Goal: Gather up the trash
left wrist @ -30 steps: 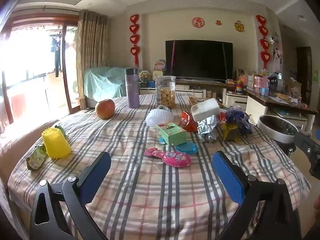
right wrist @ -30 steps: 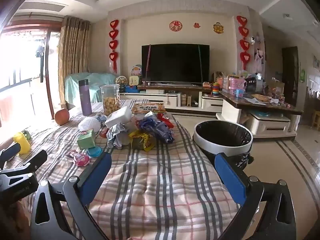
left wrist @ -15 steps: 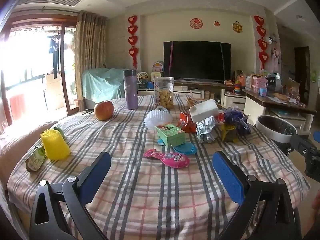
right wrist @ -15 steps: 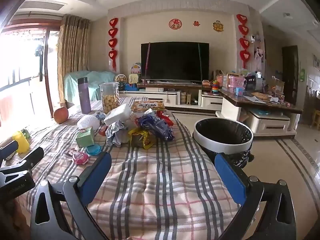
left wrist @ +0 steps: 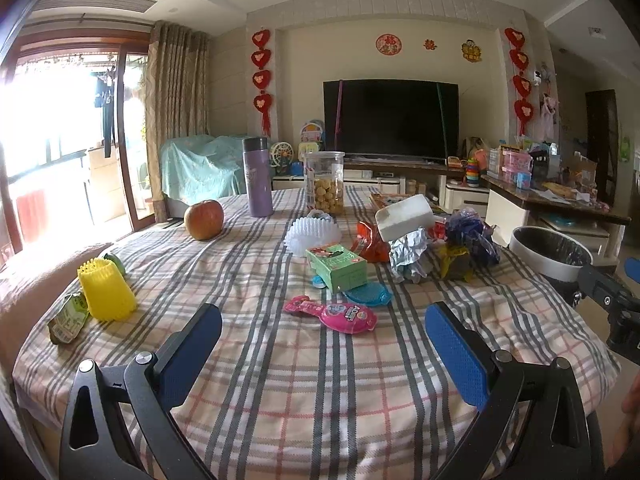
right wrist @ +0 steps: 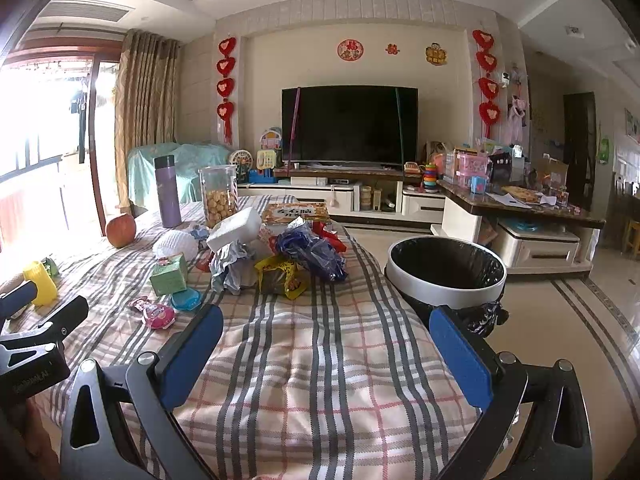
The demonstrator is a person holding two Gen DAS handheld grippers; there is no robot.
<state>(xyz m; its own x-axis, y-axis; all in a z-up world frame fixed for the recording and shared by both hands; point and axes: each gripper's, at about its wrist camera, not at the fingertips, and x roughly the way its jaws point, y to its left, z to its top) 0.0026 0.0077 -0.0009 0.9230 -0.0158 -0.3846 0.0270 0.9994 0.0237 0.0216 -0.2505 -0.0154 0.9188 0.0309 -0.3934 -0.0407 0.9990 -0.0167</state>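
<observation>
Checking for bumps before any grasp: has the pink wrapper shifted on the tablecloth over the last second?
No. The pink wrapper still lies just in front of the green box, beside the blue lid.

- Wrapper pile (right wrist: 280,256) lies mid-table (right wrist: 320,380), toward its right edge.
- Trash bin (right wrist: 446,272) stands beside that right edge.
- Apple (left wrist: 203,219), bottle (left wrist: 258,178) and jar (left wrist: 324,182) sit toward the far edge.

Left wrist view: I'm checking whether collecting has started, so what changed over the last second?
Nothing taken or released. Both tongs, left and right, stay open and empty; the views only drift slightly. The pink oval packet, crumpled wrapper pile and black-lined white bin stayed put.
</observation>
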